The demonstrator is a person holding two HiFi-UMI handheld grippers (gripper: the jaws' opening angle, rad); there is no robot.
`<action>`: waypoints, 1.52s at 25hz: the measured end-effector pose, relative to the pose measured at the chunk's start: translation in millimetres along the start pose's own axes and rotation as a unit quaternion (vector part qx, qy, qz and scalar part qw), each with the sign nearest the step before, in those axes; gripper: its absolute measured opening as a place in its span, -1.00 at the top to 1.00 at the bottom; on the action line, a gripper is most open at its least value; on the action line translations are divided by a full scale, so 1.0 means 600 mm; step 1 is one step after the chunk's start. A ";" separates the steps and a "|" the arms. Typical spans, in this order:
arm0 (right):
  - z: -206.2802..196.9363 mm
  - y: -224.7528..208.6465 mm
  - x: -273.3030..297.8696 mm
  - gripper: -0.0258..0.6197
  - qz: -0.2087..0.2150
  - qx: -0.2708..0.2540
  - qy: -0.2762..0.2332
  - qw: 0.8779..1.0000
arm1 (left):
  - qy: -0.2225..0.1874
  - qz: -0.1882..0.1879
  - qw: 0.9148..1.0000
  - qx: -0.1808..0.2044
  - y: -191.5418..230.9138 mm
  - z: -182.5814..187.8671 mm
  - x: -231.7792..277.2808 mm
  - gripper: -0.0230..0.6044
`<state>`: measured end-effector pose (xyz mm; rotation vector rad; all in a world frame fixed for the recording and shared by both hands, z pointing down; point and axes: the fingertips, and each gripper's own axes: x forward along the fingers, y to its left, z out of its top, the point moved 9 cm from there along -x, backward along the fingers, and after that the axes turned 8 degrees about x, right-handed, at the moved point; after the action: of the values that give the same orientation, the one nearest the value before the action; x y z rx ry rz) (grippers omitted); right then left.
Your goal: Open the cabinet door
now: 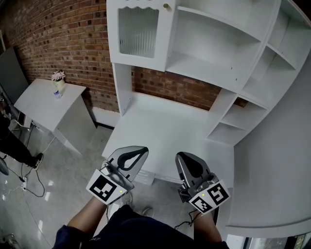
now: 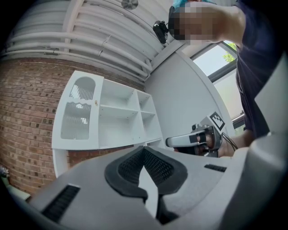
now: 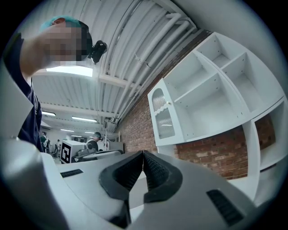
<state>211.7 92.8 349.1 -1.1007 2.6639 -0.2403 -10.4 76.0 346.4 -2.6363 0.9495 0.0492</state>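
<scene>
Well, the left gripper (image 1: 137,152) and the right gripper (image 1: 183,159) hover side by side at the near edge of the white desk (image 1: 165,129), each with jaws pressed together on nothing. The cabinet door (image 1: 138,32) sits shut above, well apart from both

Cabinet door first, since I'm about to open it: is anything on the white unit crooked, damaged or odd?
Nothing stands out. The white door with the ribbed glass pane sits shut and square, its small knob in place, and the open white shelves look intact.
</scene>
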 end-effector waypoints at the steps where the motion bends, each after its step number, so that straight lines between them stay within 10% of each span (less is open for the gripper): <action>1: 0.000 -0.004 0.001 0.84 0.000 0.002 0.001 1.000 | 0.001 0.001 1.000 -0.002 0.000 -0.001 0.001 0.91; 38: 0.056 -0.119 0.362 0.84 -0.102 -0.072 -0.018 0.992 | -0.078 -0.072 0.994 -0.031 0.384 -0.100 0.140 0.90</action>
<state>120.5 -113.6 298.5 -1.4105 2.5718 -0.0643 -94.0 -160.8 321.1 -2.7036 0.7170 0.2497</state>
